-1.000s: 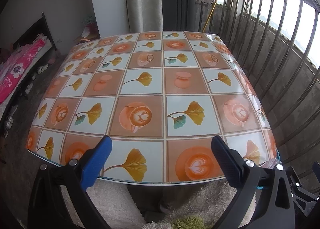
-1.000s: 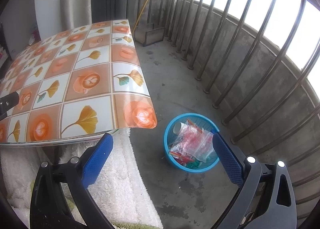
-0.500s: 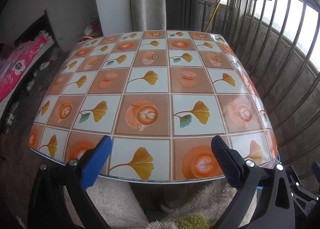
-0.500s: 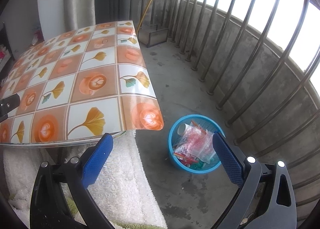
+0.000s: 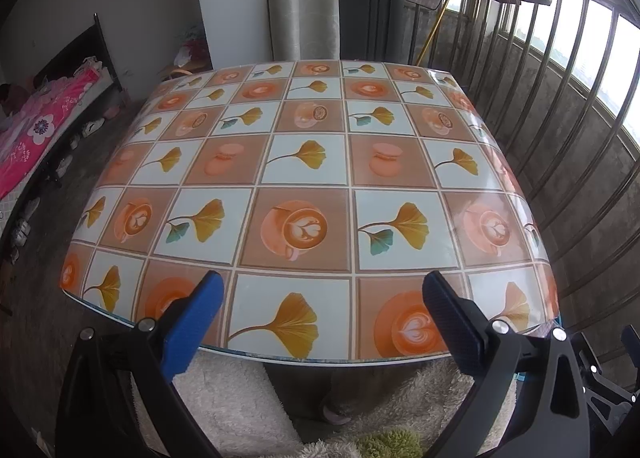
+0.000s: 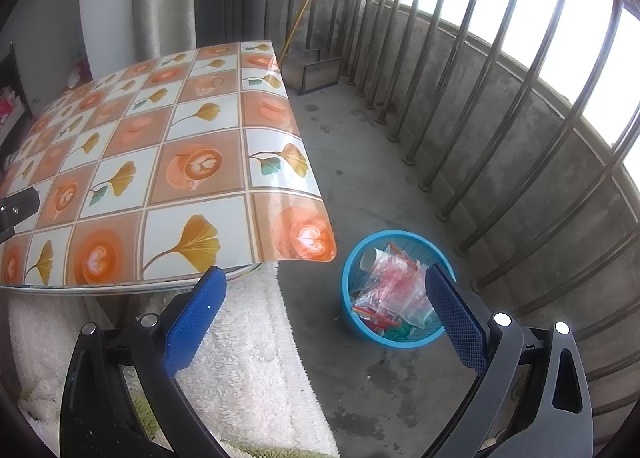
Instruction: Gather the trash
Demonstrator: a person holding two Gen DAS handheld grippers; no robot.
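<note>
Ahead of the left gripper point(image 5: 322, 308), the glossy tabletop with orange cup and ginkgo-leaf squares point(image 5: 312, 162) lies bare from near edge to far edge. Ahead of the right gripper point(image 6: 326, 304), bare grey concrete floor point(image 6: 360, 162) runs between the tabletop's right edge and the metal railing bars point(image 6: 500, 106); a round blue plastic basket holding clear wrappers point(image 6: 352, 258) stands between its spread fingers.

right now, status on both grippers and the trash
Left gripper open, empty, over table. Right gripper open, empty. Trash in blue basket on floor beside table. Nothing in the way.
</note>
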